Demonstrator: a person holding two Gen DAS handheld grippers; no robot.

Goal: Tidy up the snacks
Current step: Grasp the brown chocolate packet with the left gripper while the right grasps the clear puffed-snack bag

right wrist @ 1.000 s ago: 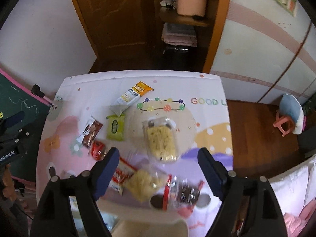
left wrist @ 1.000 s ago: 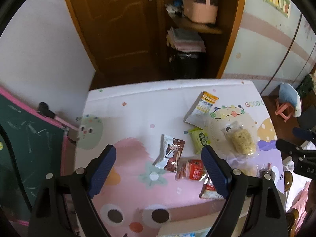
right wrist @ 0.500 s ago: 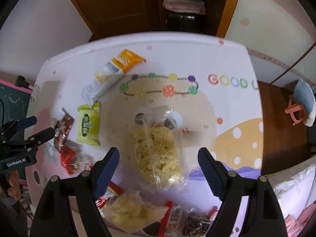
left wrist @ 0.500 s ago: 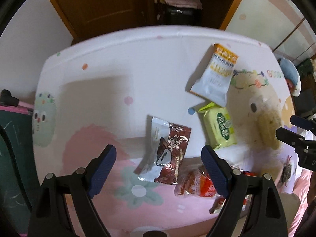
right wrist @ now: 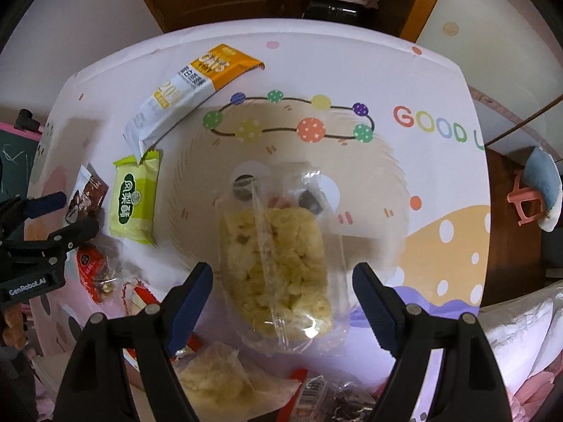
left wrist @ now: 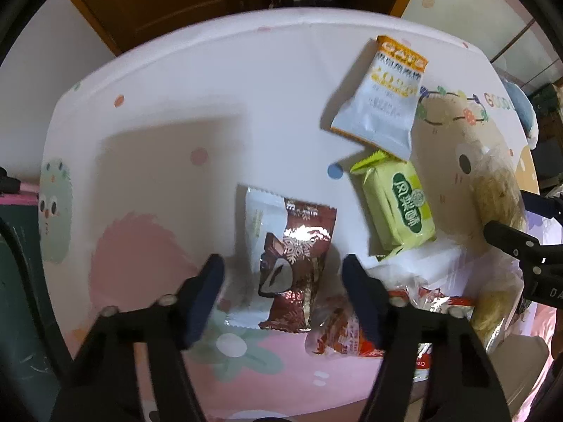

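Observation:
A brown-and-white chocolate snack packet [left wrist: 292,246] lies flat on the cartoon tablecloth [left wrist: 176,105]. My left gripper [left wrist: 283,274] points down over it with a blue finger on each side. Its jaws are closing, and a gap still shows beside each pad. In the right wrist view, a clear bag of yellow puffed snack [right wrist: 278,263] lies between the wide-apart fingers of my right gripper [right wrist: 281,274], which is open and not touching it. Each gripper also shows at the edge of the other's view.
An orange-and-white oats packet [left wrist: 383,102], a green packet [left wrist: 401,204] and a red packet [left wrist: 348,334] lie close by. A second clear bag [right wrist: 211,372] sits at the near table edge. A green chalkboard [left wrist: 17,281] stands left and a pink stool [right wrist: 527,200] right.
Both grippers have come down close to the table. The left jaws have narrowed around the brown packet. The right jaws kept their width, now straddling the clear bag.

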